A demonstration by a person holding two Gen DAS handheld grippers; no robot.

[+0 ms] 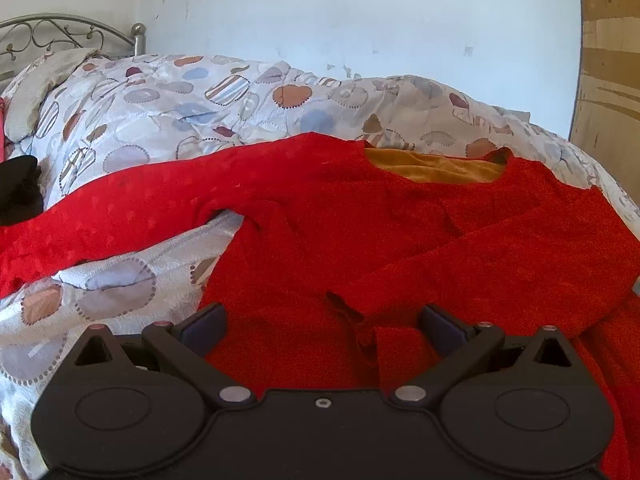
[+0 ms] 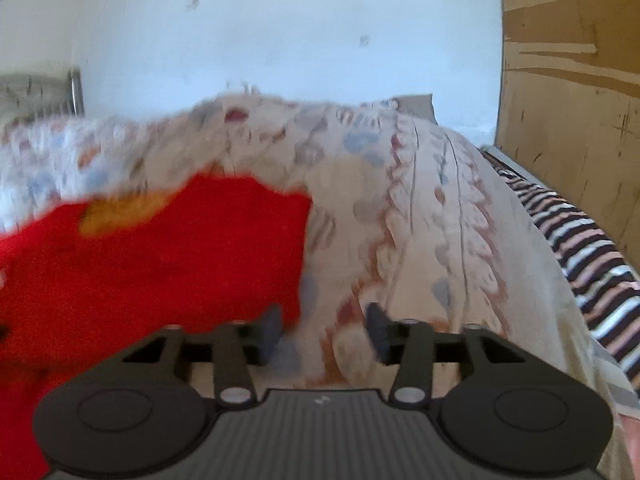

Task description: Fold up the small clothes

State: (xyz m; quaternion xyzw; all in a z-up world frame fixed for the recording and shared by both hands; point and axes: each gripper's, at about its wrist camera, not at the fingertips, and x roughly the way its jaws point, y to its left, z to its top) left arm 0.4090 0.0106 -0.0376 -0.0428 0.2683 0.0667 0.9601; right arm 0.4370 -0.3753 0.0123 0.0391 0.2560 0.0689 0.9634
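A red long-sleeved top (image 1: 320, 220) lies spread on a patterned bed quilt (image 1: 200, 96), neck away from me, with an orange lining (image 1: 432, 166) showing at the neck. Its left sleeve (image 1: 120, 216) stretches out to the left; its right sleeve (image 1: 500, 252) is folded across the body. My left gripper (image 1: 322, 320) is open and empty, low over the top's lower part. In the blurred right wrist view the top (image 2: 160, 256) lies to the left. My right gripper (image 2: 326, 330) is open and empty over the quilt (image 2: 420, 220), just right of the top's edge.
A metal headboard (image 1: 60, 36) and a grey pillow (image 1: 44, 80) are at the far left. A black item (image 1: 20, 188) lies at the left edge. A striped cloth (image 2: 580, 260) lies along the bed's right side by a cardboard panel (image 2: 568, 80). A white wall is behind.
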